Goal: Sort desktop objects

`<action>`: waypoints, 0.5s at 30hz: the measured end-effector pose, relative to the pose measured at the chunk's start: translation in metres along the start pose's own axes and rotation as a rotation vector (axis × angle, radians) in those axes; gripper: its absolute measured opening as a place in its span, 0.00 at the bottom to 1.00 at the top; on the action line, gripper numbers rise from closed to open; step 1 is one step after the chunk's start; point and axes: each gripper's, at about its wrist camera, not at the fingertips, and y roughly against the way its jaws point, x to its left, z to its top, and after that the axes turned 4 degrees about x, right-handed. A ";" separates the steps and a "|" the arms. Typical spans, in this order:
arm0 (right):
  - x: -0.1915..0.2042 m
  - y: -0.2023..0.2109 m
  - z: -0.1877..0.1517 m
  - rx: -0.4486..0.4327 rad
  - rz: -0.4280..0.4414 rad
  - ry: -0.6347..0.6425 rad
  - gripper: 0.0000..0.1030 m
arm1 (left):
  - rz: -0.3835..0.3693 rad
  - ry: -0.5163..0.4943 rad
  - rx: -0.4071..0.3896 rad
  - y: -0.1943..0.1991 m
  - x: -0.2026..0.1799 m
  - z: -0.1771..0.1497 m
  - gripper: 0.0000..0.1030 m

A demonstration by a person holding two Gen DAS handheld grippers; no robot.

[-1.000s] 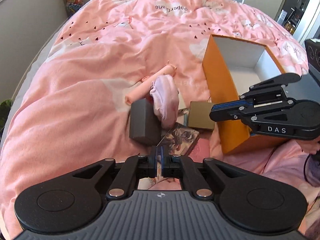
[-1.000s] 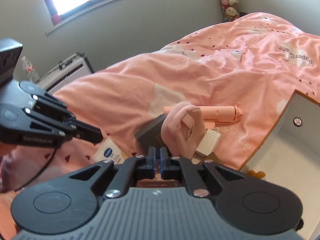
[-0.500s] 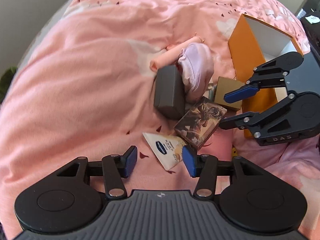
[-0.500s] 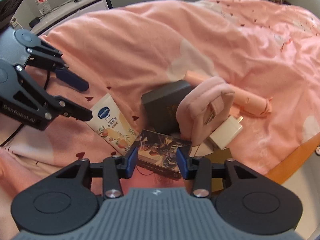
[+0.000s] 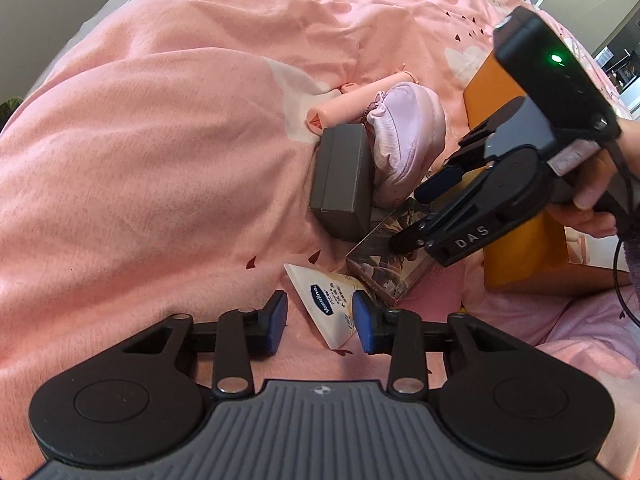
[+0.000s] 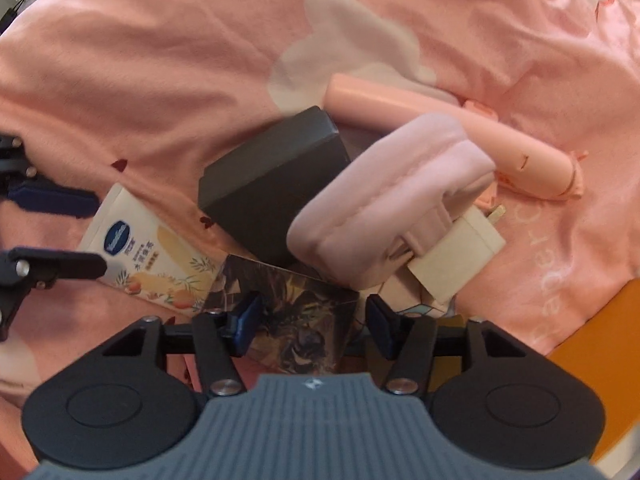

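Pick-up step: left gripper (image 5: 320, 322) closing around lotion tube (image 5: 330, 304), not yet pinching; right gripper (image 6: 312, 326) spreading over illustrated box (image 6: 304, 320); next, squeeze and lift

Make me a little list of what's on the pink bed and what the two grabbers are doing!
surface: pink blanket
pile: grey box, pink pouch, pink tube, white charger, picture box
left gripper: closing around lotion tube, pads not yet pressing
right gripper: opening over picture box, not gripping
container: orange box beside pile
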 end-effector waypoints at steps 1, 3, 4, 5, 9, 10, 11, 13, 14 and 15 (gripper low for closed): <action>-0.003 -0.003 0.002 0.012 0.021 -0.021 0.64 | -0.002 0.001 0.000 0.000 0.000 0.000 0.41; -0.010 -0.012 0.004 0.036 0.059 -0.061 0.69 | -0.008 0.001 0.001 -0.001 0.000 0.000 0.41; -0.014 -0.016 0.005 0.049 0.078 -0.085 0.73 | -0.010 0.002 0.001 -0.001 0.000 0.000 0.41; -0.019 -0.020 0.005 0.058 0.094 -0.107 0.74 | -0.011 0.004 0.001 -0.001 0.000 0.001 0.41; -0.025 -0.021 0.000 0.055 0.119 -0.160 0.72 | -0.014 0.007 0.000 -0.001 0.000 0.001 0.41; -0.023 -0.018 -0.003 0.050 0.116 -0.158 0.70 | -0.015 0.007 -0.001 -0.001 0.000 0.001 0.40; -0.022 -0.014 -0.006 0.042 0.110 -0.159 0.67 | -0.014 0.006 0.000 -0.001 0.000 0.001 0.41; -0.019 -0.005 -0.015 0.020 0.098 -0.161 0.60 | -0.016 0.004 0.000 -0.001 -0.002 0.001 0.41; -0.018 0.001 -0.020 0.010 0.099 -0.170 0.56 | -0.018 0.003 -0.001 -0.001 -0.002 0.001 0.41; -0.018 0.005 -0.025 -0.001 0.109 -0.179 0.55 | -0.022 0.001 -0.003 -0.001 -0.003 0.002 0.41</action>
